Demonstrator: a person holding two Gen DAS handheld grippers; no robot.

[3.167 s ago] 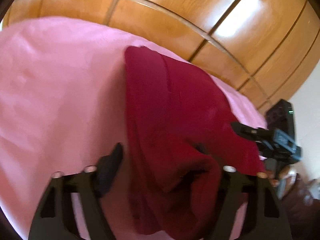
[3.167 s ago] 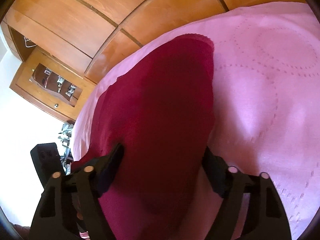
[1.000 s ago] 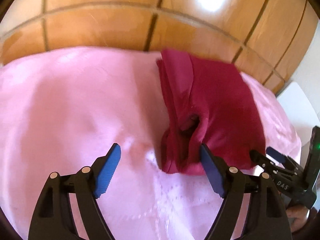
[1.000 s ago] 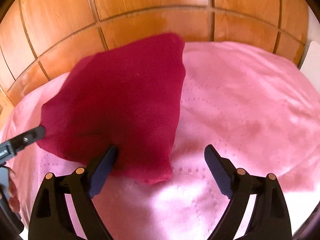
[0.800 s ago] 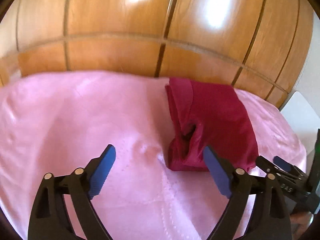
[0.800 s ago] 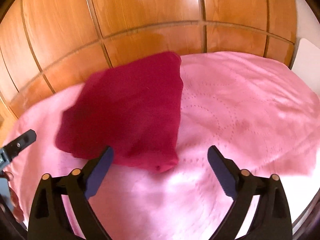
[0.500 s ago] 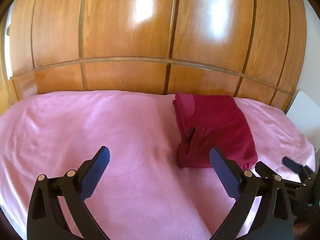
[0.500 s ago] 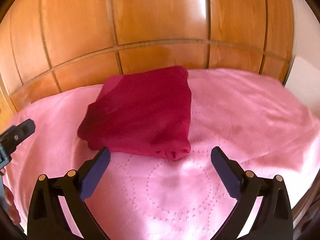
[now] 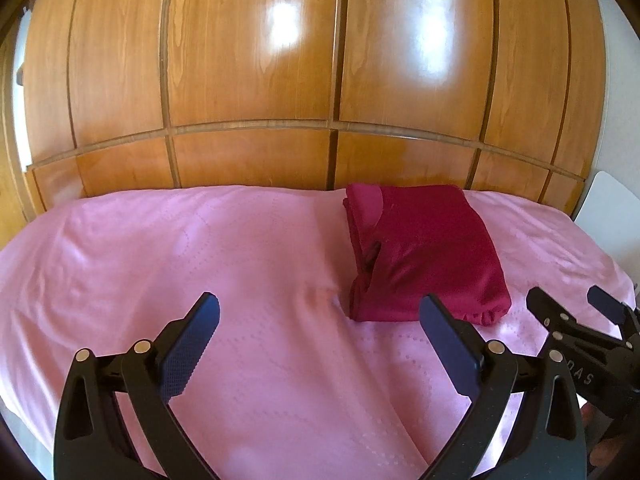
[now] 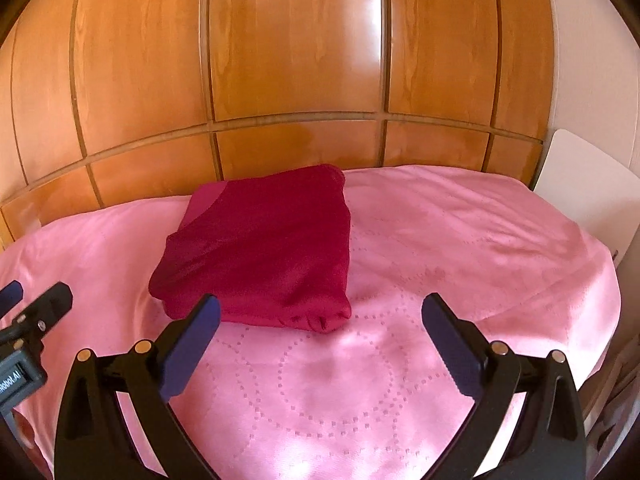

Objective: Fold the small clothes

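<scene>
A dark red garment [image 9: 424, 252] lies folded into a rough square on the pink bedspread [image 9: 200, 256], near the far edge by the wooden panels. It also shows in the right wrist view [image 10: 264, 248]. My left gripper [image 9: 320, 316] is open and empty, held back from the garment, which lies ahead to its right. My right gripper [image 10: 320, 316] is open and empty, with the garment ahead to its left. Each gripper shows at the edge of the other's view, the right gripper [image 9: 576, 308] and the left gripper [image 10: 32, 300].
Glossy wooden wardrobe panels [image 9: 256, 92] rise behind the bed. A white board [image 10: 580, 184] stands at the bed's right side. The pink bedspread [image 10: 440, 240] drops off at its right and near edges.
Both grippers have let go of the red garment and pulled back and up from it. The garment now lies folded and still on the bedspread.
</scene>
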